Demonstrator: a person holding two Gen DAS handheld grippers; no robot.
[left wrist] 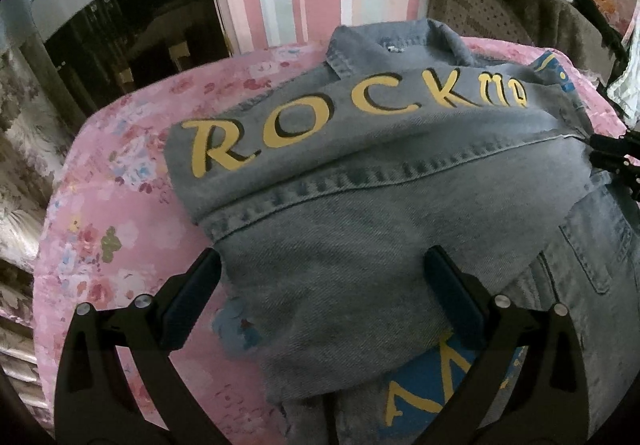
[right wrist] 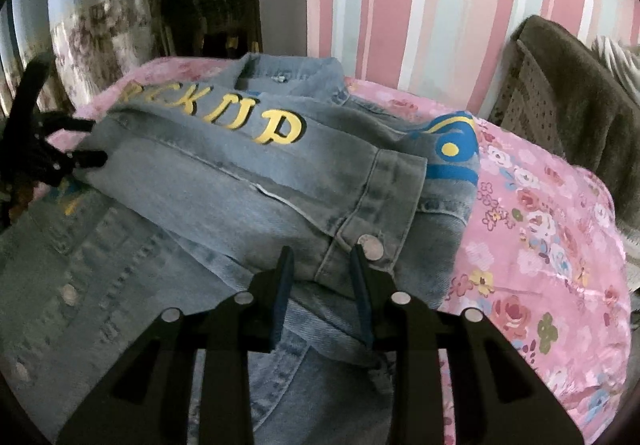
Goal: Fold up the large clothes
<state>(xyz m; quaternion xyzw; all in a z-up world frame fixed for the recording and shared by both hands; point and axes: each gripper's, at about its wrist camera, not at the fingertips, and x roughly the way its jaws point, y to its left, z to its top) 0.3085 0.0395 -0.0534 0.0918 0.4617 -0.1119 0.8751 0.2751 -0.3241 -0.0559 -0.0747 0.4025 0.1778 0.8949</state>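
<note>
Two grippers are held over a denim jacket (left wrist: 360, 181) spread on a pink floral bedspread (left wrist: 120, 173). The left gripper (left wrist: 324, 269) is spread wide above the cloth; the right gripper (right wrist: 322, 265) is parted narrowly beside a sleeve cuff (right wrist: 376, 217).

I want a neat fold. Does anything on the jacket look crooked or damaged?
The sleeve lies slanted across the denim jacket, its buttoned cuff bunched near the right tongs. No tear is visible. The left tongs are open over the fabric.
</note>
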